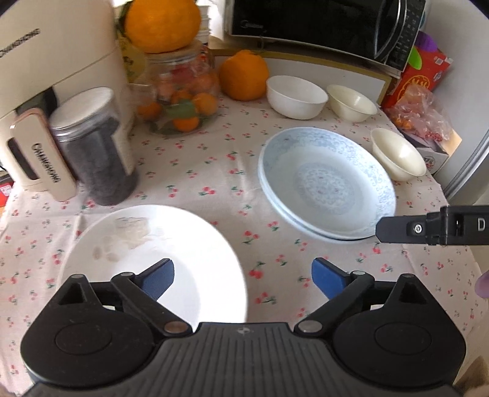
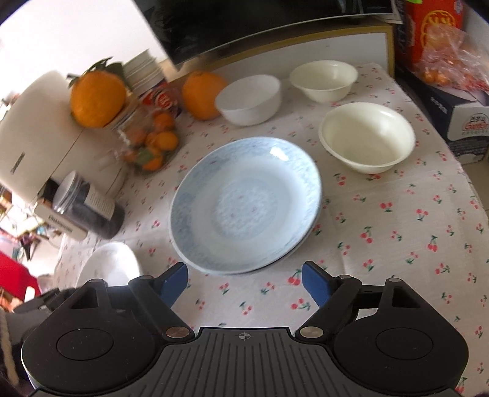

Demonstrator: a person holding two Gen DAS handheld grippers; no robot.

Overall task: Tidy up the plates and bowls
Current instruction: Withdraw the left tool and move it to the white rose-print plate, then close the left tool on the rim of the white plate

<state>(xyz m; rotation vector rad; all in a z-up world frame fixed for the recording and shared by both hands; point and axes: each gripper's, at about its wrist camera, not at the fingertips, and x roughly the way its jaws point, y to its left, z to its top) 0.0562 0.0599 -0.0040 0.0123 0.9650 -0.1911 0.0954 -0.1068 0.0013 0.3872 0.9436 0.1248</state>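
Observation:
Two stacked blue-patterned plates (image 2: 244, 204) lie mid-table, also seen at the right of the left wrist view as blue-patterned plates (image 1: 327, 183). A white plate (image 1: 159, 262) lies near the front left, with a white plate (image 2: 110, 262) edge showing in the right wrist view. Behind stand a white bowl (image 2: 249, 99) and two cream bowls (image 2: 324, 79), (image 2: 366, 136). My left gripper (image 1: 243, 271) is open and empty, its left pad above the white plate. My right gripper (image 2: 244, 274) is open and empty just in front of the blue plates.
A cream appliance (image 1: 45, 91), a dark-filled jar (image 1: 94, 146) and a glass jar of small oranges (image 1: 180, 94) crowd the back left. Two large oranges (image 1: 243, 76) and a microwave (image 1: 321, 24) stand behind. A red box (image 1: 421, 73) and a plastic bag (image 1: 418, 113) line the right edge.

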